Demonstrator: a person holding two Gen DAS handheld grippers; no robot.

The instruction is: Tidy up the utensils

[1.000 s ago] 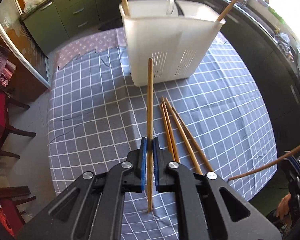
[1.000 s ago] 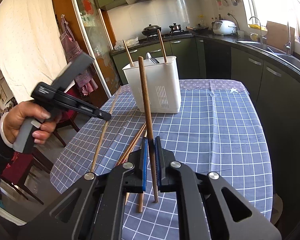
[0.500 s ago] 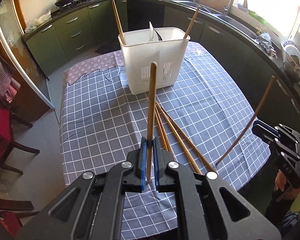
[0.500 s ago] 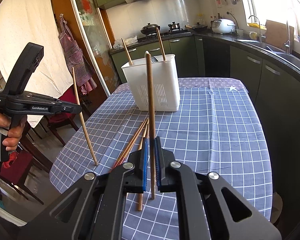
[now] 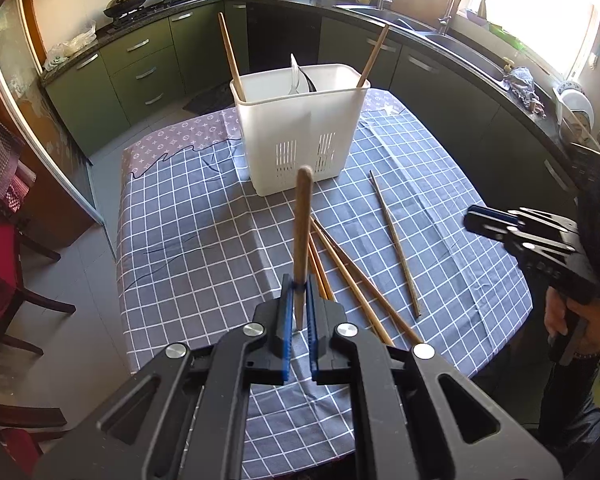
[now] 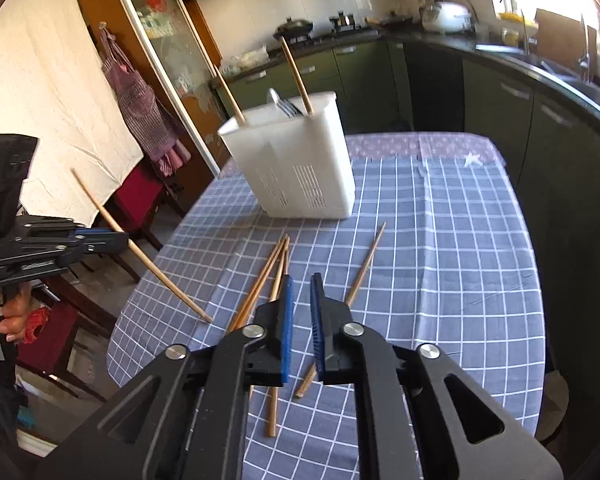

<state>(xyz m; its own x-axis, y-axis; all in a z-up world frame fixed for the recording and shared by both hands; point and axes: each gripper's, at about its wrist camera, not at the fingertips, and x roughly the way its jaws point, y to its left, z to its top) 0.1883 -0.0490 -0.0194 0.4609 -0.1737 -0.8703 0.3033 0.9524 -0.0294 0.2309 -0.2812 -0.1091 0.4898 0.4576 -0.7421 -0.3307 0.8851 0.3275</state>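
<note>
My left gripper [image 5: 299, 292] is shut on a wooden chopstick [image 5: 302, 232] that stands up out of its jaws, above the near part of the table. In the right wrist view the left gripper [image 6: 112, 236] holds that chopstick [image 6: 140, 252] slanted, its lower tip near the table's left edge. My right gripper [image 6: 301, 280] has its jaws opening, with nothing between them. A lone chopstick [image 6: 362, 270] lies on the cloth beyond it. Several more chopsticks [image 5: 340, 276] lie crossed mid-table. The white utensil holder [image 5: 300, 132] stands at the far side with two chopsticks and some cutlery in it.
The table wears a grey checked cloth [image 5: 188, 232]. Red chairs [image 5: 0, 264] stand to its left. Green cabinets and a dark counter [image 5: 452, 40] ring the far and right sides. A hand [image 5: 572, 320] grips the right tool's handle.
The right gripper's chopstick has left its jaws and now lies on the cloth; the jaws have parted. The left gripper lifted its chopstick up and back from the table.
</note>
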